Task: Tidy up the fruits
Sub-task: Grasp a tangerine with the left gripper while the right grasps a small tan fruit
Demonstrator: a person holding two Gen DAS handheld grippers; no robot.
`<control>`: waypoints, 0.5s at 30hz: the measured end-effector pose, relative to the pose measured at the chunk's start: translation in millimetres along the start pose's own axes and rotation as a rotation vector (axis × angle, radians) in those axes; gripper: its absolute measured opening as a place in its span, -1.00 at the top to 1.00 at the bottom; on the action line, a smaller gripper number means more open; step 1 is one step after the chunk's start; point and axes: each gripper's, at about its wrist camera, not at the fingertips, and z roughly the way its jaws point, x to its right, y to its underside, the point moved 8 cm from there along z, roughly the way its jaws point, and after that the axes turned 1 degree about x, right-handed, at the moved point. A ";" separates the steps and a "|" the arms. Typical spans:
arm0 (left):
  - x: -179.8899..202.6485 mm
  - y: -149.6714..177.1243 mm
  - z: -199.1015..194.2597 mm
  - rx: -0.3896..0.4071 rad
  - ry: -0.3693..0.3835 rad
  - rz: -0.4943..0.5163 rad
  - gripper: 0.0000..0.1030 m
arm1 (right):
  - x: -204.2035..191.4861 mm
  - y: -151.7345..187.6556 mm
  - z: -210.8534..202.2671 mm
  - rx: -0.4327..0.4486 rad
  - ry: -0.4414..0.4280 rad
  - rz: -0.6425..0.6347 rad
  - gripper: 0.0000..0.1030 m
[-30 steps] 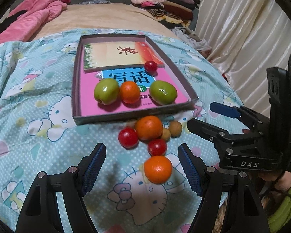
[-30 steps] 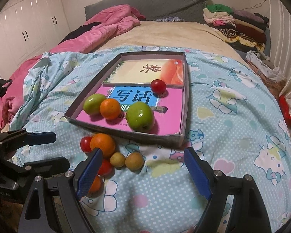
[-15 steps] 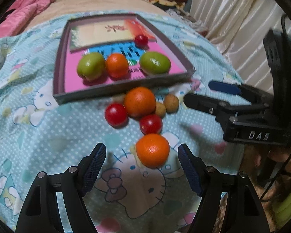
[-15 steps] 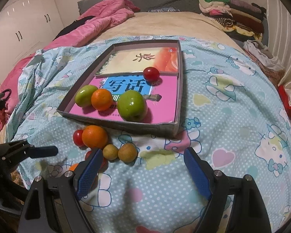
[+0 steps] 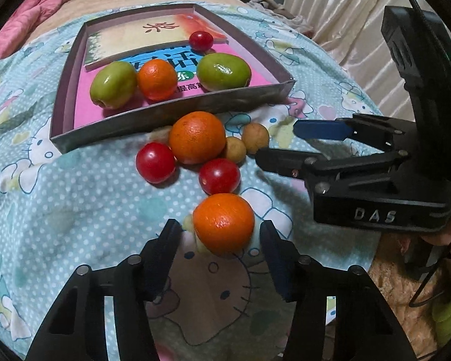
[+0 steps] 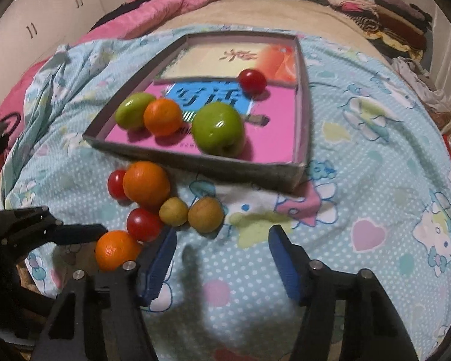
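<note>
A shallow grey box [image 5: 171, 112] [image 6: 195, 162] lies on the bed and holds two green fruits, an orange and a cherry tomato. In front of it lie a large orange [image 5: 197, 137] [image 6: 146, 183], two cherry tomatoes, two small tan fruits and a near orange [image 5: 223, 222] [image 6: 115, 249]. My left gripper [image 5: 219, 240] is open with its fingers either side of the near orange, apart from it. My right gripper [image 6: 222, 255] is open and empty, just in front of a tan fruit [image 6: 205, 214]; it also shows in the left wrist view [image 5: 279, 141].
The bed is covered by a light blue cartoon-print sheet [image 6: 360, 198]. A pink quilt [image 6: 165, 3] lies at the far left. Folded clothes [image 6: 375, 3] are stacked at the far right. White curtains [image 5: 345, 15] hang on the right.
My left gripper has moved forward and down, so the near orange now sits between its fingers, which have narrowed. My right gripper has moved closer to the tan fruits.
</note>
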 end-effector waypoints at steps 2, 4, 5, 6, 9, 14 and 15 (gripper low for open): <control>-1.2 -1.1 1.4 0.003 0.001 -0.002 0.00 | -2.6 -0.7 2.5 0.001 0.008 -0.019 -0.16; -1.8 -1.8 2.0 0.004 0.007 -0.004 0.03 | -4.2 -2.2 6.2 -0.001 0.021 -0.038 -0.01; -2.4 -3.6 2.5 0.004 0.008 -0.004 0.03 | -4.9 -2.3 8.4 -0.005 0.028 -0.047 0.08; -2.8 -4.0 2.5 0.004 0.010 -0.005 0.04 | -5.8 -2.6 11.0 -0.012 0.029 -0.055 0.11; -2.6 -5.2 4.0 0.003 0.009 0.000 0.06 | -7.6 -4.9 15.1 -0.016 0.033 -0.071 0.15; 1.1 -8.1 8.2 0.004 0.006 0.006 0.10 | -8.8 -11.0 16.9 0.007 0.031 -0.093 0.19; 1.0 -8.4 9.0 0.003 0.005 0.005 0.10 | -9.5 -12.2 17.4 0.011 0.031 -0.100 0.19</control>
